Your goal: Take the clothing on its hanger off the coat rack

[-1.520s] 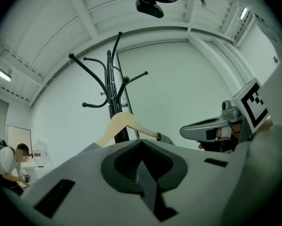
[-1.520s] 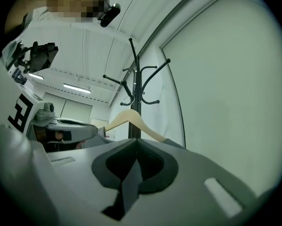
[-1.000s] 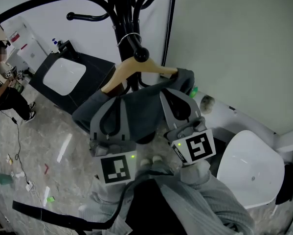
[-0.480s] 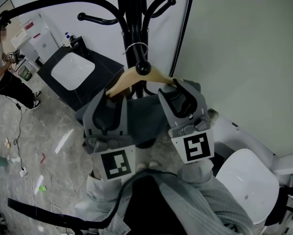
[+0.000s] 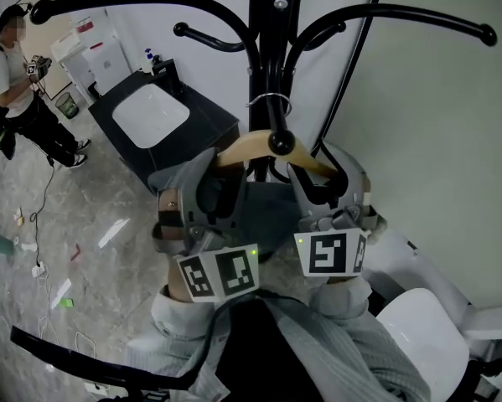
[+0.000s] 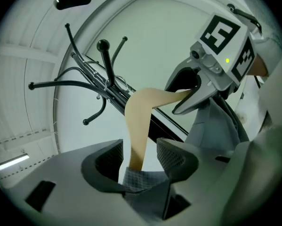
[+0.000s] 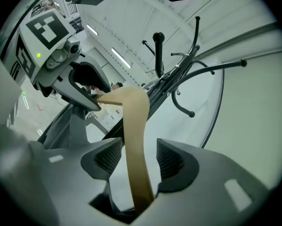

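Note:
A wooden hanger (image 5: pixel 252 146) with grey clothing (image 5: pixel 267 216) hangs by its metal hook (image 5: pixel 267 103) on the black coat rack (image 5: pixel 271 48). My left gripper (image 5: pixel 213 193) stands round the hanger's left arm (image 6: pixel 138 126), just above the grey cloth (image 6: pixel 141 181). Its jaws are opening and the pads do not press on the wood. My right gripper (image 5: pixel 322 182) stands round the right arm (image 7: pixel 133 140); its jaws are opening too, with gaps at both sides. Each gripper shows in the other's view, the right gripper (image 6: pixel 197 91) and the left gripper (image 7: pixel 82 93).
A black table with a white top (image 5: pixel 154 115) stands behind the rack at the left. A person (image 5: pixel 20 82) stands at the far left. A white chair (image 5: pixel 418 333) is at the lower right. Cables and small litter lie on the marble floor (image 5: pixel 58 249). A wall (image 5: pixel 435 141) is close at the right.
Both grippers' jaws have spread apart round the hanger's arms. The head view has tilted up, so the rack's curved arms show more fully.

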A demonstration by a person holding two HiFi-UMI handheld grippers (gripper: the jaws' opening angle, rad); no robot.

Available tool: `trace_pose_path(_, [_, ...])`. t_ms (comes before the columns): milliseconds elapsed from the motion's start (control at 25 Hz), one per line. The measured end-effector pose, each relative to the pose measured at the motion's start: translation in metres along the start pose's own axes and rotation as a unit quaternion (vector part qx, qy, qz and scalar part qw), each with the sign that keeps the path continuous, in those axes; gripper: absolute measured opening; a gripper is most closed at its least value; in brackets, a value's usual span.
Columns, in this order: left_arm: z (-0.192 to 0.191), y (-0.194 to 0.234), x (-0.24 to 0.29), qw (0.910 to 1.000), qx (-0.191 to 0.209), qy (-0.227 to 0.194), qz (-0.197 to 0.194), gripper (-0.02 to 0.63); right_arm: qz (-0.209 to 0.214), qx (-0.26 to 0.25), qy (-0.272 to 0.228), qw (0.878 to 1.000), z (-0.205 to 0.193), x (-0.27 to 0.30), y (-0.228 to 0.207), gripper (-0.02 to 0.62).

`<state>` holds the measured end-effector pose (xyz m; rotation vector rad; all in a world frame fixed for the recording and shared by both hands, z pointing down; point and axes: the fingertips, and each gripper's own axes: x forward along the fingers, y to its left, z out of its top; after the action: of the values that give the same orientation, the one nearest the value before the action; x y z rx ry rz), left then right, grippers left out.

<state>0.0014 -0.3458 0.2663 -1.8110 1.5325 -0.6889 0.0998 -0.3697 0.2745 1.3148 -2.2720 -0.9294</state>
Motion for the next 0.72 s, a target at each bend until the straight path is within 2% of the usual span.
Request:
trace_pose_path(80, [-0.003,-0.003,0.007,0.9999,0.005,0.008,0.008,0.207,-0.004,-0.007,-0.003,1.000,-0.003,0.004,-0.001,0.201])
trace_pose_path(240, [-0.005,0.003,0.013,0.9985,0.025,0.021,0.043,0.204,-0.007,-0.037,-0.012,0.999,-0.001,0.004,0.001,0.111])
trace_pose_path(280, [-0.006,0.004,0.013,0.9983,0.022,0.026,0.046,0.186,-0.007,-0.044,-0.012,0.999,-0.001,0.004,0.003,0.096])
trace_pose_path(320, [-0.006,0.006,0.013,0.9981,0.021,0.030,0.048,0.124,-0.007,-0.049,-0.014,0.999,-0.001,0.005,0.003,0.087])
trace_pose_path(520, [-0.007,0.007,0.012,0.9975,0.027,0.041,0.050,0.114,-0.006,-0.049,-0.017,0.999,-0.001,0.007,0.005,0.084])
trace_pose_path(720, [0.007,0.016,0.001,0.9968,0.032,0.018,0.071,0.114,-0.021,-0.050,-0.029,0.998,0.011,-0.003,-0.003,0.084])
